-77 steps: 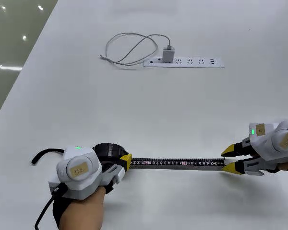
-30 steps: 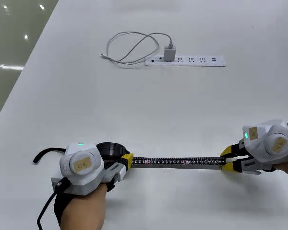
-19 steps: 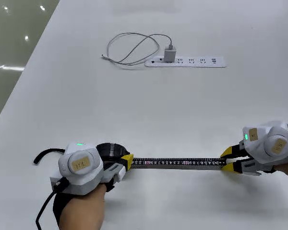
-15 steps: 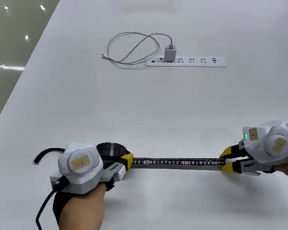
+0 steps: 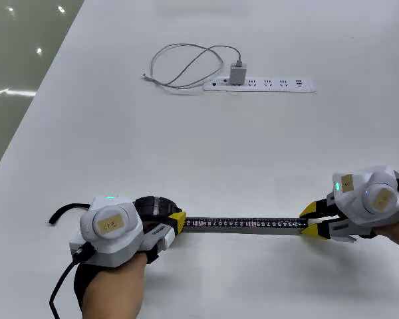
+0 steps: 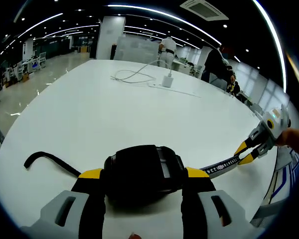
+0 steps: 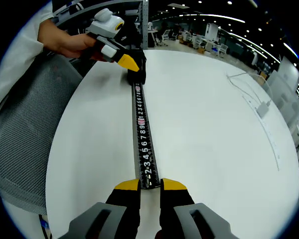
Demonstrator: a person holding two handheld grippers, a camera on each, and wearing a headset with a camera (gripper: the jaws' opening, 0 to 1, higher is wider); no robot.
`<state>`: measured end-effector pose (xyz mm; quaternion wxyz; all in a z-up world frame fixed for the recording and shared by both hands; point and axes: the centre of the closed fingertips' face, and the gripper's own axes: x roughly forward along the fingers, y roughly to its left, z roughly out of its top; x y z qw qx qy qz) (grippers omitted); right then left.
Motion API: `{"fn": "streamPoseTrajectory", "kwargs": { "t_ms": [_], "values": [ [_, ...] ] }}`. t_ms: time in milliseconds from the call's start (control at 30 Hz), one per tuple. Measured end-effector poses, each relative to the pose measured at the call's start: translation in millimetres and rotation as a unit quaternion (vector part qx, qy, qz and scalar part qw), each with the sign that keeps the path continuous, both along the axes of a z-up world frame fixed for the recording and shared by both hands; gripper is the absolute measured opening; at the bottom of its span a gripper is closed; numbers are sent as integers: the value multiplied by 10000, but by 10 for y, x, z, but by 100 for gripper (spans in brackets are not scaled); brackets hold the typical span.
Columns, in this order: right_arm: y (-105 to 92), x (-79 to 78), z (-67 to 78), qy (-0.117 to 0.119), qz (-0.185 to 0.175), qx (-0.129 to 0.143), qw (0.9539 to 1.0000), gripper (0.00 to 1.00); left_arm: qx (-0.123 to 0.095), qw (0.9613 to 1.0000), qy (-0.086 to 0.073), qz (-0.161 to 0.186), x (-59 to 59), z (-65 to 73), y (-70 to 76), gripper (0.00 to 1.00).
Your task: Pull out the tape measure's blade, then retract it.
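Two yellow tips of the left tool (image 5: 169, 227) are closed on the black tape measure (image 6: 142, 172), one on each side. The tape measure is on the near left part of a big white table (image 5: 186, 153). A black strap (image 5: 66, 211) lies out to its left.

Its blade (image 5: 243, 223) is pulled out in a straight line to the right. The right tool (image 7: 143, 185) is almost closed and pinches the end of the blade.

The blade is black with white numbers: 2, 3, 4, 5, 6, 7, 8, 9, then a red mark. Each tool has a tan sticker with writing too small to read.

Far back on the table lies a white power strip (image 5: 263, 84). A charger (image 5: 237, 73) is plugged into it, with a looped cable (image 5: 183, 66) to its left.

The floor (image 5: 13, 66) on the left is shiny and greenish. The room is a big hall with long lights on the ceiling.
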<state>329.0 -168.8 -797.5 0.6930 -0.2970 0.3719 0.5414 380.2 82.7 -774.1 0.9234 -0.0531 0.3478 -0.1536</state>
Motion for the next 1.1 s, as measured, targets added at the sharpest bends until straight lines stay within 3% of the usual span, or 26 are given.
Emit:
{"fn": "streamPoseTrajectory", "kwargs": {
  "t_ms": [1100],
  "values": [
    [643,163,32,16,147,424,9990,10,-197,9998,52,19,4,14,16,57]
  ]
}}
